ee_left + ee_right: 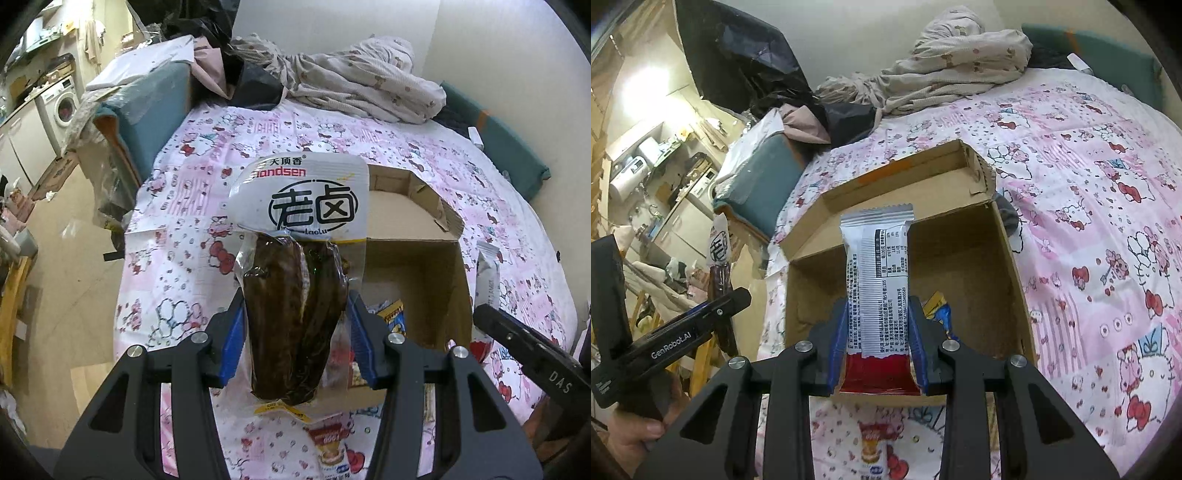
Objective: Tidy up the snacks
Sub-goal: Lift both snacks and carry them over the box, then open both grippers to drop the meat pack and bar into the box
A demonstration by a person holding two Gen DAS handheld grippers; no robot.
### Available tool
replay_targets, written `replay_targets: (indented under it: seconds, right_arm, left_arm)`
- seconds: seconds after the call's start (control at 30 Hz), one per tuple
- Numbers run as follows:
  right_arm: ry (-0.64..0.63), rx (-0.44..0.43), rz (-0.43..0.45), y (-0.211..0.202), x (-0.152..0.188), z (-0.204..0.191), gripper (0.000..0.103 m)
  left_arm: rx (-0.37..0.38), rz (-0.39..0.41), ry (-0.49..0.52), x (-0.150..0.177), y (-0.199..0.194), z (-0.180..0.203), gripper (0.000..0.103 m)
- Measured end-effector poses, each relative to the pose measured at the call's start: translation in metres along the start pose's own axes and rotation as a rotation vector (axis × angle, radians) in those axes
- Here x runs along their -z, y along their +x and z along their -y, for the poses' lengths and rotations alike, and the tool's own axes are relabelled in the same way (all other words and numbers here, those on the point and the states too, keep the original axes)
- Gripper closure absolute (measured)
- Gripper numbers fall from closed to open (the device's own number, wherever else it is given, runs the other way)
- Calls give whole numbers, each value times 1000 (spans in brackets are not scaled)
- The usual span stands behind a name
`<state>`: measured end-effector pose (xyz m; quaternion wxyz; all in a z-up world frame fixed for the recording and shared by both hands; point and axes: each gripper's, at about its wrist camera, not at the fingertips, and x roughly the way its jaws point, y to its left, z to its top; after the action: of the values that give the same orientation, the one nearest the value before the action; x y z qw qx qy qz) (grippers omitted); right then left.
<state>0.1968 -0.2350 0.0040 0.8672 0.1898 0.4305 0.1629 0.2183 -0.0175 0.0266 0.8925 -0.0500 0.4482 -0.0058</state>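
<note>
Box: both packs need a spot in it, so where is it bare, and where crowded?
The box floor is bare at its far wall and right side. Wrappers crowd the near part, behind the bar. The pack could land there too.

Glossy clear plastic film wraps the braised-meat pack [295, 295], the snack bar [877, 295] wears smooth printed foil-like wrap, the box [1008, 258] is matt corrugated cardboard (torn edges), and the bedsheet [1089, 184] is soft printed cloth.
</note>
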Motion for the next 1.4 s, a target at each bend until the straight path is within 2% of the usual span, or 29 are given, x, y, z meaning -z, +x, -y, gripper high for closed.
replay_targets:
  seconds: [0.2, 0.27, 0.4, 0.57, 0.67, 1.03, 1.4]
  right_arm:
    - [10, 7, -12, 26, -11, 15, 71]
    - [31, 3, -27, 35, -10, 24, 71]
    - [55, 20, -65, 51, -3, 33, 71]
    - [23, 42, -100, 64, 4, 32, 71]
    - [-3, 57, -124, 72, 7, 27, 70]
    - [7, 59, -156, 83, 11, 33, 70]
    - [13, 57, -179, 88, 14, 31, 69]
  left_arm:
    - [-4, -16, 12, -6, 33, 11, 56]
    - [17, -19, 22, -4, 43, 14, 56]
    - [12, -27, 67, 1, 61, 20, 56]
    - [17, -70, 34, 5, 80, 16, 55]
    - [7, -88, 49, 8, 90, 17, 54]
    - [45, -79, 50, 17, 101, 21, 51]
    - [50, -79, 29, 19, 104, 20, 48]
